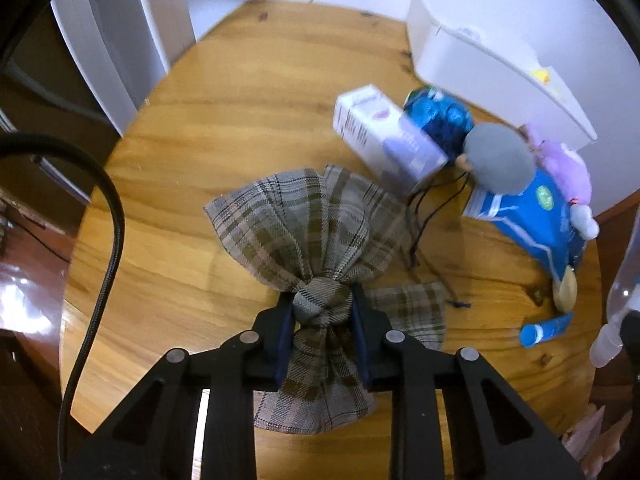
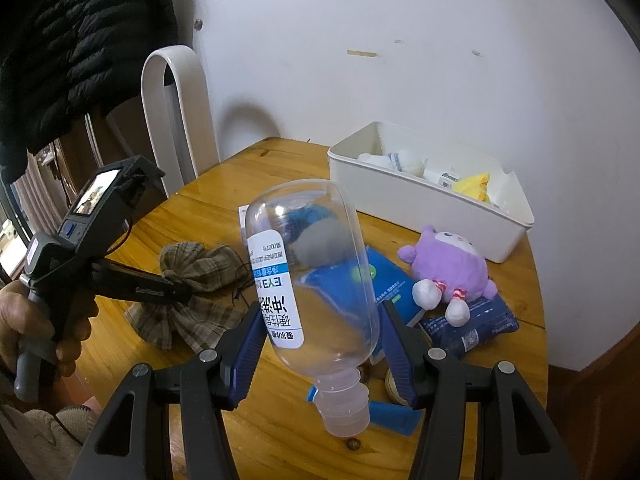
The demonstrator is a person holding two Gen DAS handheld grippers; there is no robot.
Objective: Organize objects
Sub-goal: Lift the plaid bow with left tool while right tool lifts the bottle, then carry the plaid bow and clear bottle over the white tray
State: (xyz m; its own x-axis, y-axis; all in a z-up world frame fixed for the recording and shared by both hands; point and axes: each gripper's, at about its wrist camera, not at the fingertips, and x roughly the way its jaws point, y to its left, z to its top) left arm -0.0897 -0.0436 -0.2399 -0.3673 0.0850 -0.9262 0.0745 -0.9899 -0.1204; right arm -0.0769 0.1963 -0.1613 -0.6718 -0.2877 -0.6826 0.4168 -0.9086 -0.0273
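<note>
The left tongs [image 1: 322,312] are clamped on the knotted neck of a plaid drawstring pouch [image 1: 304,220] low in the centre of the left wrist view, their pads pressing the knot from both sides while the pouch's gathered cloth fans out above it on the round wooden bench [image 1: 224,120]. The right tongs [image 2: 320,340] hold a clear plastic bottle [image 2: 316,276], cap end down and tilted, squeezed between the blue pads in the lower middle of the right wrist view. Behind the bottle, right of centre, a purple plush toy [image 2: 448,268] lies on blue packets [image 2: 476,326]. A white storage bin [image 2: 428,204] stands at the upper right by the wall, with small items inside. In the left wrist view, a white and lilac carton [image 1: 384,136] lies right of centre, and a blue tube [image 1: 546,330] lies at lower right.
</note>
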